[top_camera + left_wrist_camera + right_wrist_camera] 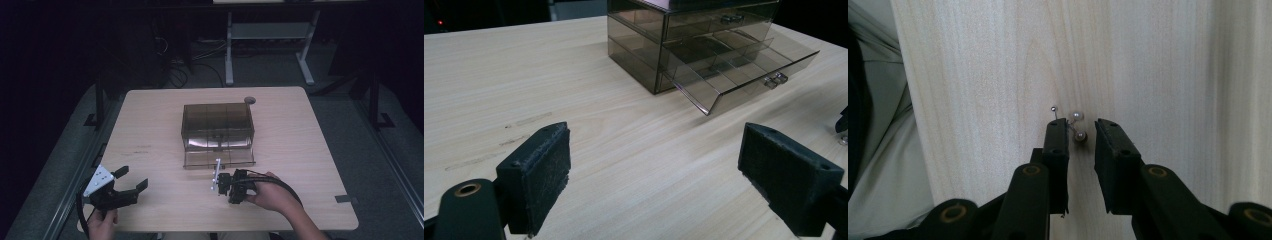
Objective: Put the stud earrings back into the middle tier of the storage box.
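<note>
A small pearl earring (1077,125) with thin wire and two beads lies on the pale wooden table (150,125). My right gripper (1082,125) points straight down over it. Its jaws stand narrow, with the lower bead between the tips and a gap still beside it; the left pad touches the wire. In the high view the right gripper (227,186) is just in front of the smoky clear drawer box (217,125), whose bottom drawer (219,157) is pulled out. My left gripper (134,177) rests at the front left, jaws wide open and empty (654,150), facing the box (684,30).
The open drawer (744,75) has several empty compartments and a small handle. A round cable hole (249,100) sits at the table's back edge and a dark tape patch (346,198) at the front right. The table's front edge and the person's lap (878,150) lie close behind the right gripper.
</note>
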Available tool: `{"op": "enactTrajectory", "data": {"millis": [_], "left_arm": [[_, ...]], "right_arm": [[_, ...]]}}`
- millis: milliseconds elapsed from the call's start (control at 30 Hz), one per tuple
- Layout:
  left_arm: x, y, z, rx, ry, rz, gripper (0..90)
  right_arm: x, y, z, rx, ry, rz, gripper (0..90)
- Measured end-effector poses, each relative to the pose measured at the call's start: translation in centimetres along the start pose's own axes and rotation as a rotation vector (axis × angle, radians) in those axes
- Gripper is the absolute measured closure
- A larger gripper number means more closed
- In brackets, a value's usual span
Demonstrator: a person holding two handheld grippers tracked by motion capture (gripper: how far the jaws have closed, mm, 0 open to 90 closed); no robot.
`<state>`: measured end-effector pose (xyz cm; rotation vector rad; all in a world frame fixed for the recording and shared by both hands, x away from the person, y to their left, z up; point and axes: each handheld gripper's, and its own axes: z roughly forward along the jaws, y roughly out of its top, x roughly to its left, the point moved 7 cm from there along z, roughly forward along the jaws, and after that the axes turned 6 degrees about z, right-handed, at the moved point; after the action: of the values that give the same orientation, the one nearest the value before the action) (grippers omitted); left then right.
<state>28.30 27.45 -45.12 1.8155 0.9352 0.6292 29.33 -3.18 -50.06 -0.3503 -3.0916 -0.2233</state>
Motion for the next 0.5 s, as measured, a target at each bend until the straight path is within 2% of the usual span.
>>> {"op": "enactTrajectory", "data": {"millis": [500], "left_arm": [[0.04,0.04,-0.06,-0.002,0.002,0.002,12.9]], "right_arm": [[0.2,0.0,0.49,0.051,-0.002,-0.031,82.8]]}}
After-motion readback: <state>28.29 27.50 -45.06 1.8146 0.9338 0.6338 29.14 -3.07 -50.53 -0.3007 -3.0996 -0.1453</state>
